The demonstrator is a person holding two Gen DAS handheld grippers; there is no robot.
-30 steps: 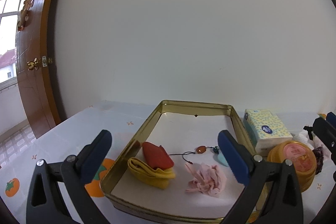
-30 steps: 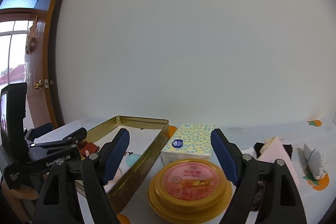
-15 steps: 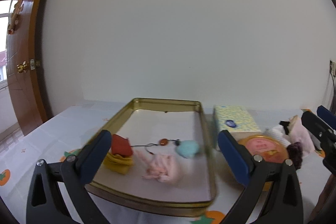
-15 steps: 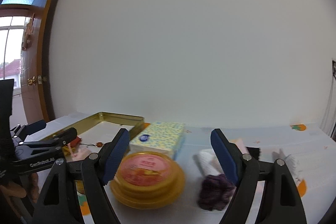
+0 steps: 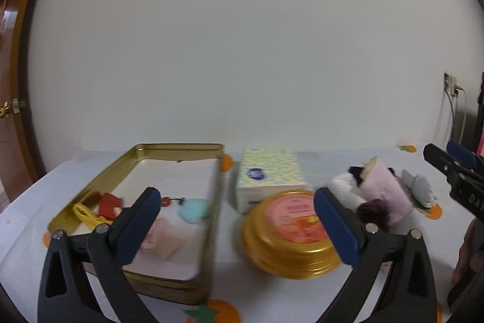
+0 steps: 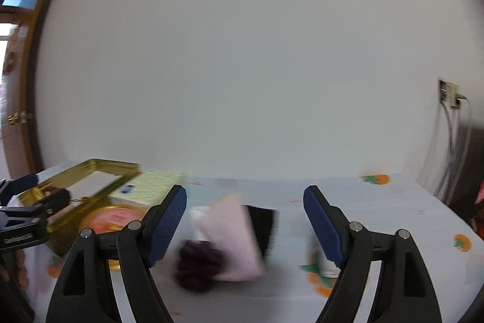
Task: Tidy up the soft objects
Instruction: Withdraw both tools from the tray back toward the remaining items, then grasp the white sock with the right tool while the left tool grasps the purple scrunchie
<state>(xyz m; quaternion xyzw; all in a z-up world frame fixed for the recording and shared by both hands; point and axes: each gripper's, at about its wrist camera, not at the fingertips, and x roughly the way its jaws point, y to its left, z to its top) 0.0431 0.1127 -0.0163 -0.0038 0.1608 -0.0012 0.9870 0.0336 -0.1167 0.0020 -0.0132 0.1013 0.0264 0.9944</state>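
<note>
In the left wrist view, the left gripper point(image 5: 236, 220) is hanging low in the frame, tilted slightly down, jaws wide and empty, above the gold tray point(image 5: 169, 148) and round tin point(image 5: 290, 244). In the right wrist view, the right gripper point(image 6: 244, 221) is spreading wide, empty, framing the blurred pink cloth point(image 6: 233, 235) and dark purple ball point(image 6: 198, 265) at lower centre.

Both claws swung right, from gold tray point(image 5: 169, 149) toward pink cloth point(image 6: 233, 235).

A patterned tissue box point(image 5: 268, 175) stands beyond the left fingers' gap, a round gold-rimmed container point(image 5: 289, 235) lies between them, and a wall socket point(image 6: 449, 95) sits far right.
</note>
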